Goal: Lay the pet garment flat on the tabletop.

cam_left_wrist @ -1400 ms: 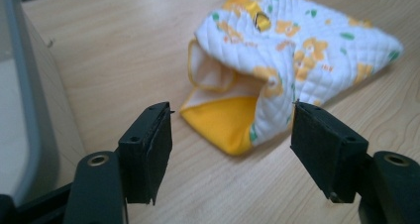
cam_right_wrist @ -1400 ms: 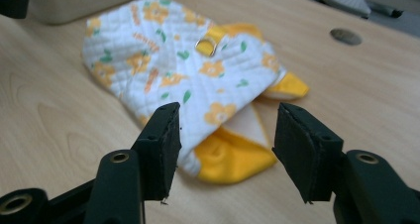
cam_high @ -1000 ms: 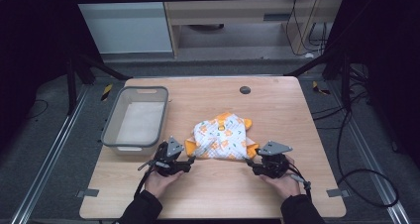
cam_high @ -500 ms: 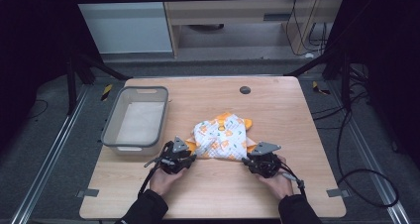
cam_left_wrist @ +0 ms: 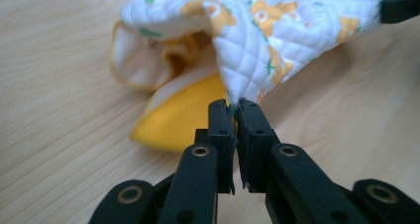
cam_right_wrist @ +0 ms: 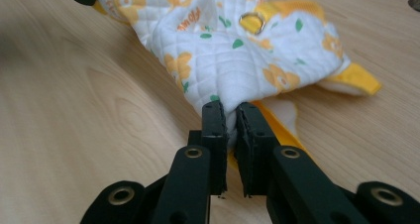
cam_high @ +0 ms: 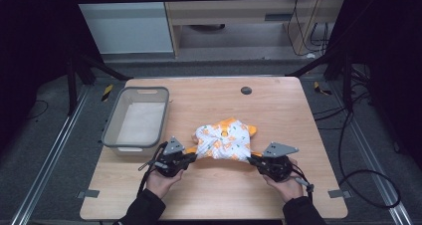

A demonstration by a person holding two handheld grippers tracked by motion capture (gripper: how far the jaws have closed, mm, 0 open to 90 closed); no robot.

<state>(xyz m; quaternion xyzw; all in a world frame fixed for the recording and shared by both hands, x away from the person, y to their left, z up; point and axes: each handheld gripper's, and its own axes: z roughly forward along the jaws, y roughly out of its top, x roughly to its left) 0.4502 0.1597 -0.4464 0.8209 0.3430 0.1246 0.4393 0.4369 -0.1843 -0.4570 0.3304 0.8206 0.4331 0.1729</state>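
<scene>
A: Where does the quilted garment (cam_high: 224,140) lie?

B: Just below the middle of the high view, bunched on the counter (cam_high: 278,110), right of the grey tub (cam_high: 112,130).

A: And the tongs?

B: The left tongs (cam_left_wrist: 233,107) have just been closing and now pinch its near-left corner. The right tongs (cam_right_wrist: 229,110) have been closing too, clamped on the near-right corner.

A: How should the lift go?

B: Probably both hands rising evenly, spreading apart so the cloth opens without slipping free.
</scene>
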